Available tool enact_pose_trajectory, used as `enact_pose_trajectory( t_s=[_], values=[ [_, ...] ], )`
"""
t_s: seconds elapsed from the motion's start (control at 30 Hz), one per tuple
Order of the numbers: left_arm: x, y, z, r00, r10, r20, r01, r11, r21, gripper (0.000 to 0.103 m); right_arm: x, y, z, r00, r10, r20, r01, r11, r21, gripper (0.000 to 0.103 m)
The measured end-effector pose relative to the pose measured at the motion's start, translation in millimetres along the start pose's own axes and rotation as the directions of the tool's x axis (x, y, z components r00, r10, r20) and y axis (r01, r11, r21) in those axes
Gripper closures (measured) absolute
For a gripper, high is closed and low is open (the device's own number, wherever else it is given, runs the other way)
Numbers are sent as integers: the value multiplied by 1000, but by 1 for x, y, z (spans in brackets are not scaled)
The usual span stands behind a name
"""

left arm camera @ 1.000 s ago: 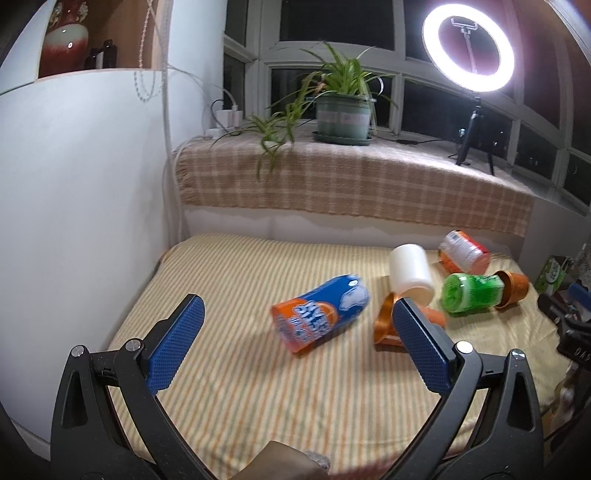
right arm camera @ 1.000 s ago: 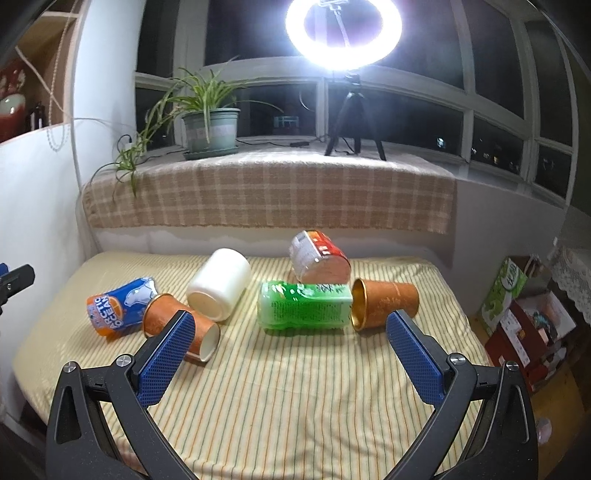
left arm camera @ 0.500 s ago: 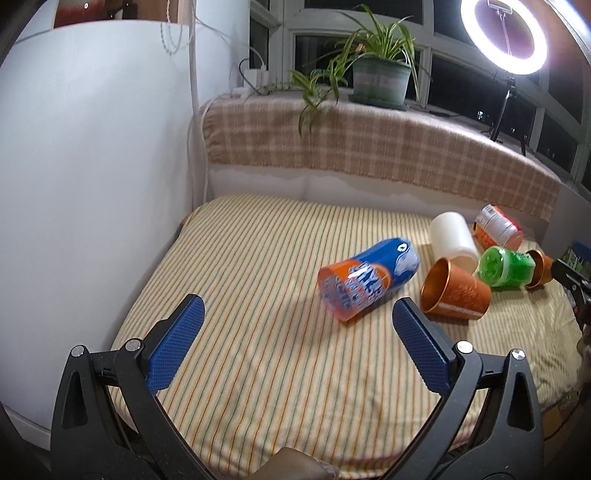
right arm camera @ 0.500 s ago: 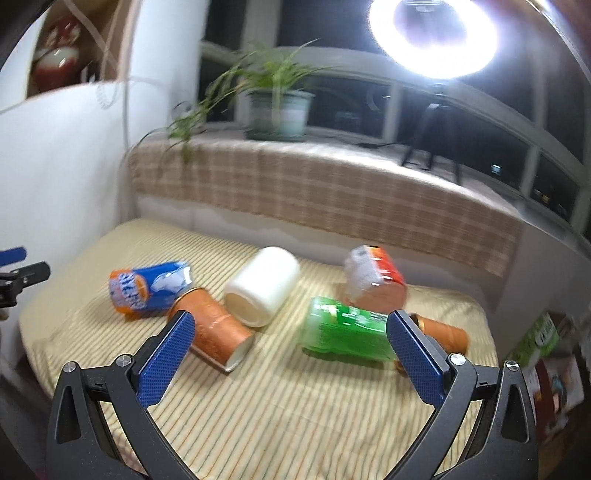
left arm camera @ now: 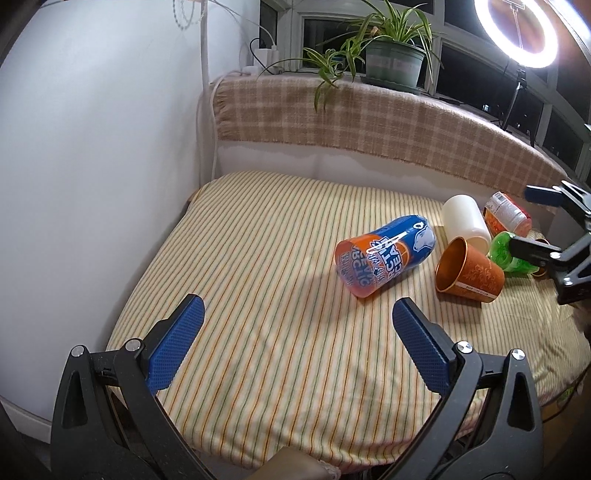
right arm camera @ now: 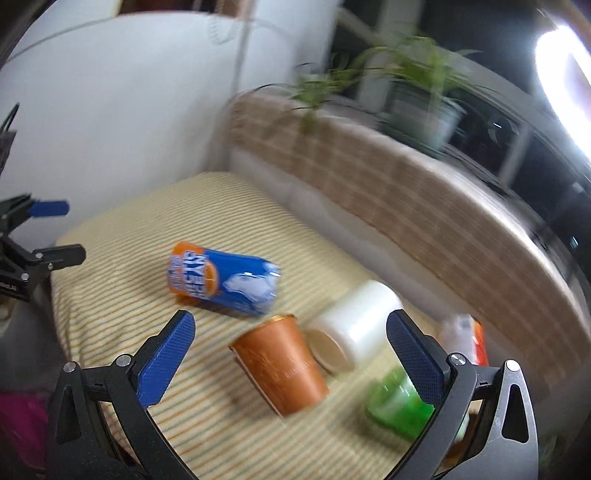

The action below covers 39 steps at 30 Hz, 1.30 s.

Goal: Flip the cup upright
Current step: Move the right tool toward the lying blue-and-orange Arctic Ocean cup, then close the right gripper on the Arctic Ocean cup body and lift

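A ring light (left arm camera: 516, 27) glares against dark windows (left arm camera: 465, 70) above a white wall (left arm camera: 92, 129).

Home window nook, striped mattress (left arm camera: 258, 258), checked blanket (left arm camera: 332, 118), potted spider plant (left arm camera: 391, 62), ring light (left arm camera: 517, 33)

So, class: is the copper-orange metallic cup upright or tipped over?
Tipped over. The copper-orange metallic cup lies on its side on the striped tablecloth, its open rim facing sideways, not up.

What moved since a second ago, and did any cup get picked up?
Only the grippers moved. The right gripper swung left and closer, now aimed at the copper cup. The left gripper turned left too. Both stay open and empty. All cups, including the blue-orange cup, still lie on their sides.
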<state>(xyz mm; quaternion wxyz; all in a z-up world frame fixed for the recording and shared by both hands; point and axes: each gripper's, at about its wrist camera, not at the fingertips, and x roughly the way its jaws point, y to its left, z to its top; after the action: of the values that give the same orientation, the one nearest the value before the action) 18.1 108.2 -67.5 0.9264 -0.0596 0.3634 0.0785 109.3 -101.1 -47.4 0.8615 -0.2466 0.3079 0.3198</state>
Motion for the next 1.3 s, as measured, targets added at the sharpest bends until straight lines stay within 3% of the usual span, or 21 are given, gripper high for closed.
enact_pose_trajectory(
  t_s=[0.3,0.57,0.93,1.3],
  values=[
    [2,10,-4,1000,6,-19,-6,1000,-20,0,46,38,30,985,134,-108,-157,957,-243,1],
    [5,16,-9,999,24,-37,-25,999,-27,0,84,57,47,967,166,-192,-227,905,-361,6],
    [13,30,-12,997,51,-54,-55,997,-58,0,131,81,53,946,121,-300,-278,776,-566,9],
    [17,38,-13,997,59,-58,-63,995,-79,0,158,92,51,936,65,-346,-292,691,-661,12]
  ],
)
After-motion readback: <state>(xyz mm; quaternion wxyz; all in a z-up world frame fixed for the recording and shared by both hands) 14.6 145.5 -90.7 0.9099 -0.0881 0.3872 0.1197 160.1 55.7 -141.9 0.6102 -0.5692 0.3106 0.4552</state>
